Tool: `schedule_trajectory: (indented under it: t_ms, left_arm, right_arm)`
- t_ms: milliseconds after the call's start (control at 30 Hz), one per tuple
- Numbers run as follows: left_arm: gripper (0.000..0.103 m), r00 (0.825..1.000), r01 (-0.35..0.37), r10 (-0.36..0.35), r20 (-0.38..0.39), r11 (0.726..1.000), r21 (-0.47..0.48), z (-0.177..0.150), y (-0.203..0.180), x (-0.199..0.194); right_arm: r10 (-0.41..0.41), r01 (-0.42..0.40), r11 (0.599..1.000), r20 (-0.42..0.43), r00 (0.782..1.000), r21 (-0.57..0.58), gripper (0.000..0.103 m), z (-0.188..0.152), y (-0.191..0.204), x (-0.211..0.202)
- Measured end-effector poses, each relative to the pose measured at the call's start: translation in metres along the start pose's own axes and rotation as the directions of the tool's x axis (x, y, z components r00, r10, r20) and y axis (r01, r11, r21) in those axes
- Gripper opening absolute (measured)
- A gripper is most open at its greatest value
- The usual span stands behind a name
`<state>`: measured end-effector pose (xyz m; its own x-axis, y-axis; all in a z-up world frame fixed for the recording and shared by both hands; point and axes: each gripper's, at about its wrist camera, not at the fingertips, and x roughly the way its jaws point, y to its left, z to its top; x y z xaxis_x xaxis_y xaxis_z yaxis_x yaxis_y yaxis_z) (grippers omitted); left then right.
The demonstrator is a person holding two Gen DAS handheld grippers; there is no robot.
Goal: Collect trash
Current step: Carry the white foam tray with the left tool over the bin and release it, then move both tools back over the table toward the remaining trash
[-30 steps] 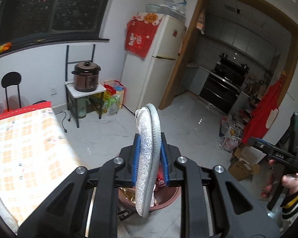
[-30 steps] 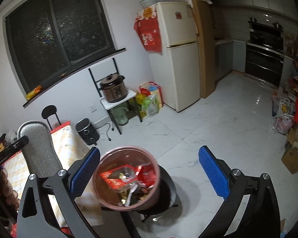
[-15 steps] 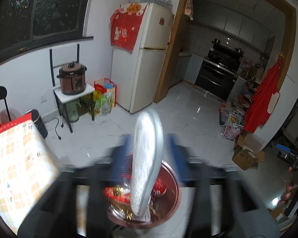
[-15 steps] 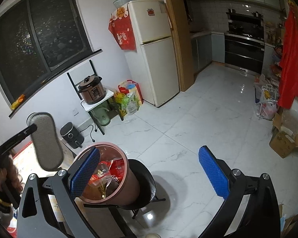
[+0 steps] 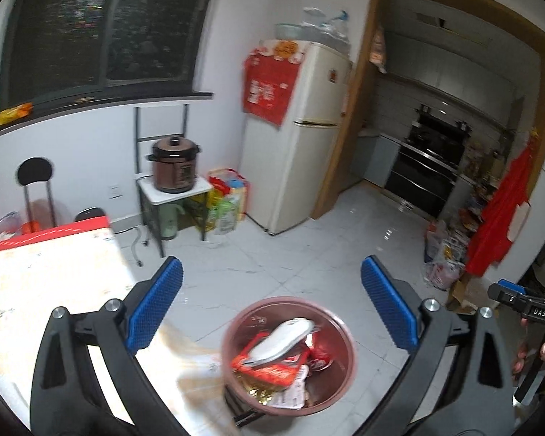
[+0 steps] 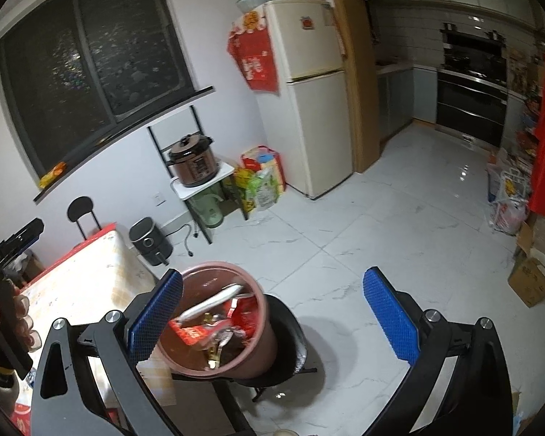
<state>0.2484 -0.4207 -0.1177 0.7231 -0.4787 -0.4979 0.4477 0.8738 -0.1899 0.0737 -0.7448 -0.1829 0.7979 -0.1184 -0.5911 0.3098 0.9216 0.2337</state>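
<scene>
A brown-pink trash bin [image 5: 343,374] stands on a black stool [image 6: 290,341] beside the table. It holds red wrappers [image 5: 272,367] and a grey oval insole [image 5: 283,338] lying on top. The bin [image 6: 258,345] and the insole [image 6: 210,303] also show in the right wrist view. My left gripper [image 5: 272,309] is open and empty above the bin. My right gripper [image 6: 272,316] is open and empty, to the right of the bin.
A table with a checked cloth [image 5: 36,283] lies to the left. A fridge [image 5: 294,152], a rice cooker on a small stand [image 5: 174,167], bags on the floor [image 5: 229,200] and a cardboard box [image 6: 534,279] stand around a white tiled floor.
My left gripper opened and let go of the grey insole, which fell into the bin. The right gripper swung slightly, staying open.
</scene>
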Motion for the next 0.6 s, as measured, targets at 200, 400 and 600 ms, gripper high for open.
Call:
schedule_trajectory:
  t_ms: [200, 400, 600]
  left_arm:
    - [0.097, 0.993, -0.11, 0.112, 0.03, 0.992, -0.066, -0.005, 0.059, -0.053]
    - [0.097, 0.973, -0.217, 0.226, 0.045, 0.966, -0.14, -0.018, 0.12, -0.113]
    - [0.097, 0.946, -0.304, 0.32, 0.053, 0.931, -0.203, -0.037, 0.176, -0.17]
  right_arm:
    - [0.066, -0.066, 0.996, -0.002, 0.998, -0.063, 0.098, 0.006, 0.05, 0.003]
    - [0.117, -0.119, 0.985, -0.021, 0.993, -0.128, 0.098, 0.004, 0.108, 0.004]
    - [0.172, -0.177, 0.966, -0.041, 0.984, -0.191, 0.098, -0.003, 0.173, 0.004]
